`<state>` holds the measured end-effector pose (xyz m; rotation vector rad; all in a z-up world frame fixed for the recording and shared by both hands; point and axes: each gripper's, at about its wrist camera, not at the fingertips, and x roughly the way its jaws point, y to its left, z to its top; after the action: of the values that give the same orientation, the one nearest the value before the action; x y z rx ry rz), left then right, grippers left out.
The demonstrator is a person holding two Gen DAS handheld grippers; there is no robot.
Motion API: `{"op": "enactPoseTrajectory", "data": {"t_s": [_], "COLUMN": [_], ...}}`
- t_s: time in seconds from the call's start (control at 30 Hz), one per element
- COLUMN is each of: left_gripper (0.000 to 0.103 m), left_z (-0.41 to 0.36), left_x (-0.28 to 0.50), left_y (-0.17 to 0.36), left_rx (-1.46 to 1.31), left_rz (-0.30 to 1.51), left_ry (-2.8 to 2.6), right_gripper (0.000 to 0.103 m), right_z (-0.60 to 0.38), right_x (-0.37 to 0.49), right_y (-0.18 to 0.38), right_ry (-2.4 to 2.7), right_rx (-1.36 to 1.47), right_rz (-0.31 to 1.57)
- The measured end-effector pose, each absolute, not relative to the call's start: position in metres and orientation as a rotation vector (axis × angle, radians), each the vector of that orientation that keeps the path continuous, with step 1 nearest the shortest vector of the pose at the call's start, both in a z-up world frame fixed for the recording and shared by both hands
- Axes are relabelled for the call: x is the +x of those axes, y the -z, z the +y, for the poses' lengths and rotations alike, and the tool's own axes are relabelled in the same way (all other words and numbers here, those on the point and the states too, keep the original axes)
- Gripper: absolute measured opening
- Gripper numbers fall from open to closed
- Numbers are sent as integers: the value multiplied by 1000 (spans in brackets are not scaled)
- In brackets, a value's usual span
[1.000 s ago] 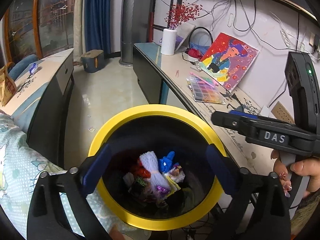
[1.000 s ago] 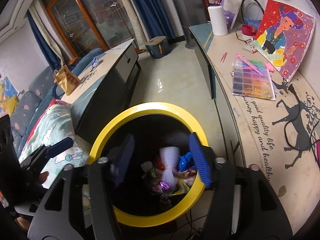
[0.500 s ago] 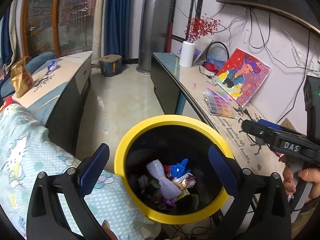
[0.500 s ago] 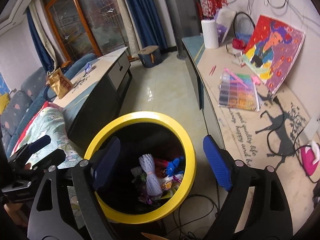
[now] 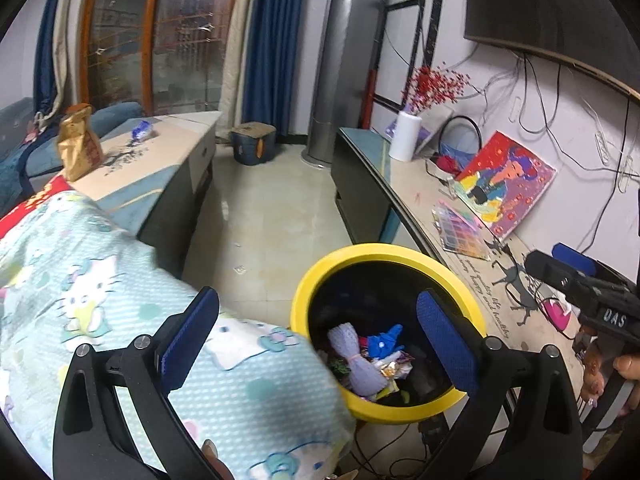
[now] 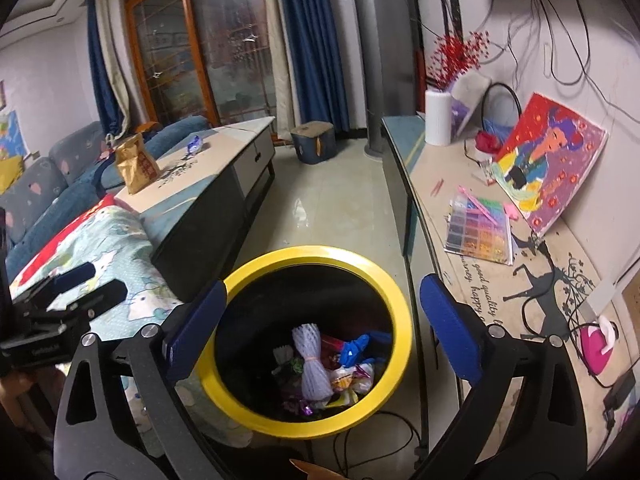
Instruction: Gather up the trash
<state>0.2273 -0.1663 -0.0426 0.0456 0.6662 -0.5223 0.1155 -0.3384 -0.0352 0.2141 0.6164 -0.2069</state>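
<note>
Inside, the yellow-rimmed bin (image 6: 402, 316) holds wrappers (image 6: 352, 384); both grippers' jaws spread, empty.

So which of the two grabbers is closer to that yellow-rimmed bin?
Right, by a little. The right gripper hangs open over the bin; the left gripper hangs open off to its side, half over the patterned blanket.

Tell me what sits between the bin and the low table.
A Hello Kitty blanket lies between the yellow-rimmed trash bin and low table, seen from the right wrist.
</note>
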Motion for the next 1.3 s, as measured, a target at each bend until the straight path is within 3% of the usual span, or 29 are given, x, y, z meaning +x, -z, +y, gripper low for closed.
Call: {"op": "enactPoseTrajectory", "data": {"t_s": [0.73,1.07,1.3], "left_gripper": [96,96,96], "left_z": [-67,-46,-32], "left_x": [156,109,85], "left_y": [34,30,32], "left_rx": [7,-1,-3], "left_rz": [535,427,394], "left_ry": [362,321,284], "right_gripper": [92,92,92], "right_z": [-230,-197,-183], "right_x": [71,30,21], "right_y": [42,29,32], "right_ry": [149,227,238], "right_rx": [95,24,-4], "right_rz": [557,323,287]}}
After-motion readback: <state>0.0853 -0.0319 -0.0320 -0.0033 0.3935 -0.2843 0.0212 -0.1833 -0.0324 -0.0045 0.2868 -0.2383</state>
